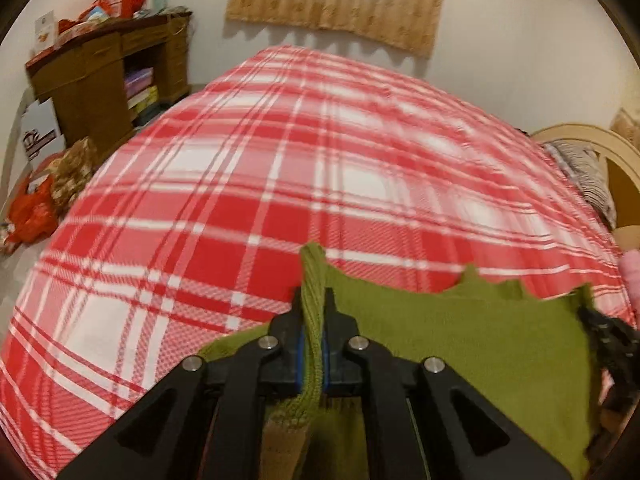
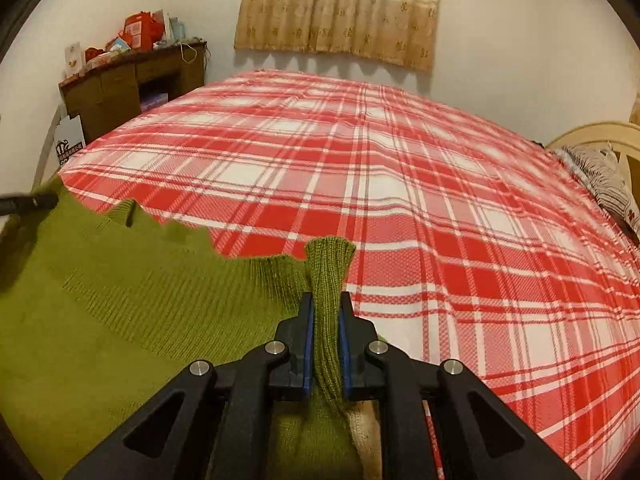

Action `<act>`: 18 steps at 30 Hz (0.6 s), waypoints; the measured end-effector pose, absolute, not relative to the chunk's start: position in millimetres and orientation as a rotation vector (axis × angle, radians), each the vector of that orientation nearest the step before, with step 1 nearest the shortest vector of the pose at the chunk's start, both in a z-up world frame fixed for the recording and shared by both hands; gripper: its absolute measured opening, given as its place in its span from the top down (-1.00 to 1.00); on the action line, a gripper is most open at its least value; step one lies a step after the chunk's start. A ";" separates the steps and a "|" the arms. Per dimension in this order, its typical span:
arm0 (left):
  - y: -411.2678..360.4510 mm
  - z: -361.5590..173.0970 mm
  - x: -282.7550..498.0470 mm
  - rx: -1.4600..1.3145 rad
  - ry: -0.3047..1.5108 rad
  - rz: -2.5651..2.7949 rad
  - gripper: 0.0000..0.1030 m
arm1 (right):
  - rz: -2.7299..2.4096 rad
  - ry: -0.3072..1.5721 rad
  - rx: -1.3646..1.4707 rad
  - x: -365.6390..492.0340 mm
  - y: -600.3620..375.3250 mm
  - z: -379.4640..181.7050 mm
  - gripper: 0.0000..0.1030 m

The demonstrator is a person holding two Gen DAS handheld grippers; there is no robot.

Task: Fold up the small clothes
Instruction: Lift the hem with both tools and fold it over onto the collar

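Note:
A small olive-green knitted garment (image 1: 460, 332) is held stretched above the red and white plaid bed (image 1: 280, 168). My left gripper (image 1: 313, 300) is shut on a bunched edge of the garment, which sticks out past the fingertips. My right gripper (image 2: 327, 304) is shut on the opposite bunched edge of the garment (image 2: 120, 300). The cloth spans between the two grippers. The right gripper also shows at the right edge of the left wrist view (image 1: 612, 340), and the left gripper at the left edge of the right wrist view (image 2: 28, 202).
The plaid bed (image 2: 440, 200) fills the space ahead. A brown wooden desk (image 1: 100, 76) with red packages stands at the back left. A striped pillow (image 2: 604, 184) and a beige headboard (image 2: 592, 136) are at the right. A curtain (image 2: 340, 8) hangs on the far wall.

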State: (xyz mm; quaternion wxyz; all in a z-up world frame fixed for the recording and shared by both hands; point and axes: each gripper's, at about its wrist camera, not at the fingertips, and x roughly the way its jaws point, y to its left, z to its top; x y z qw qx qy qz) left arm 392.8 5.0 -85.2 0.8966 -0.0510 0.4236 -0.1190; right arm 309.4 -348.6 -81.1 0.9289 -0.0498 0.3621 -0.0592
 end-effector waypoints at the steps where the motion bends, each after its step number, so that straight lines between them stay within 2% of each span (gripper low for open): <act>1: 5.6 -84.5 393.3 -0.108 0.877 -0.239 0.79 | -0.115 0.743 -0.099 309.1 -349.5 -80.6 0.80; 3: 2.5 -84.5 394.9 -0.084 0.883 -0.216 0.69 | -0.122 0.797 -0.115 314.8 -349.4 -88.1 0.78; 4: -0.9 -87.4 396.7 -0.057 0.902 -0.199 0.64 | -0.123 0.828 -0.118 318.8 -349.6 -91.9 0.67; 6: -1.0 -86.7 397.9 -0.046 0.909 -0.176 0.50 | -0.121 0.863 -0.118 322.5 -349.7 -95.3 0.59; 8: 4.7 -83.7 394.9 -0.077 0.905 -0.185 0.36 | -0.112 0.854 -0.087 314.1 -352.1 -90.8 0.54; 11: 21.3 -67.5 382.5 -0.123 0.895 -0.214 0.36 | -0.149 0.744 0.025 270.0 -370.5 -63.8 0.53; 12: 26.1 -59.0 373.6 -0.107 0.877 -0.202 0.32 | -0.166 0.702 0.060 251.8 -376.9 -54.7 0.48; 14: 28.8 -43.3 345.9 -0.036 0.831 -0.176 0.16 | -0.196 0.634 0.124 200.5 -388.8 -36.7 0.16; 15: 27.7 -36.2 322.6 0.010 0.803 -0.183 0.05 | -0.197 0.621 0.147 180.5 -391.1 -32.9 -0.13; 16: 27.4 -34.3 309.9 0.026 0.790 -0.198 -0.02 | -0.193 0.616 0.164 168.4 -391.0 -31.6 -0.27; 18: 22.7 -33.3 274.7 0.045 0.775 -0.245 -0.18 | -0.183 0.608 0.215 134.2 -389.7 -33.3 -0.27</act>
